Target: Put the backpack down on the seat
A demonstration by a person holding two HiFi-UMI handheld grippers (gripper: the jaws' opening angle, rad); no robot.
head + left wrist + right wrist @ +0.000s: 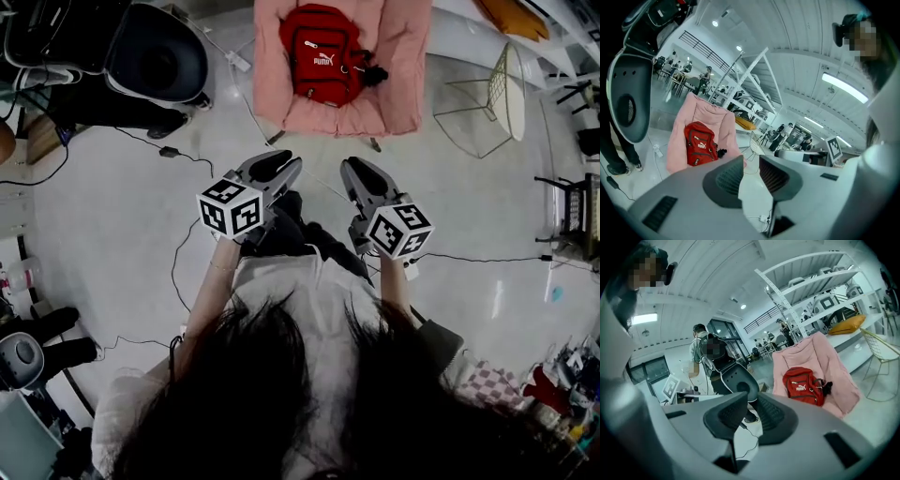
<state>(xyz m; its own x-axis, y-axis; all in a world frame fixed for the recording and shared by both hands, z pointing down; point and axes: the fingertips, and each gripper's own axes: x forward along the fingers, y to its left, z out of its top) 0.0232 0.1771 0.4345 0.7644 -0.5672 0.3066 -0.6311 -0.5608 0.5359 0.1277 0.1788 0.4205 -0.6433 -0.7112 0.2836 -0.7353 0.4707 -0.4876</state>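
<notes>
A red backpack (pixel 322 52) sits upright on the seat of a pink padded chair (pixel 403 66) at the top middle of the head view. Nothing touches it. Both gripper views show the backpack (pixel 700 144) (pixel 802 386) on the chair (pixel 717 117) (pixel 834 362) some way ahead. My left gripper (pixel 289 161) (pixel 751 161) hangs over the floor short of the chair, jaws apart with nothing between them. My right gripper (pixel 352 165) (pixel 752 399) is level beside it, its jaws only a narrow slit apart and empty.
A black office chair (pixel 155 56) stands left of the pink chair and a wire-frame chair (pixel 497 94) right of it. Cables (pixel 178 262) trail over the pale floor. White shelving (pixel 820 282) and several people stand far behind.
</notes>
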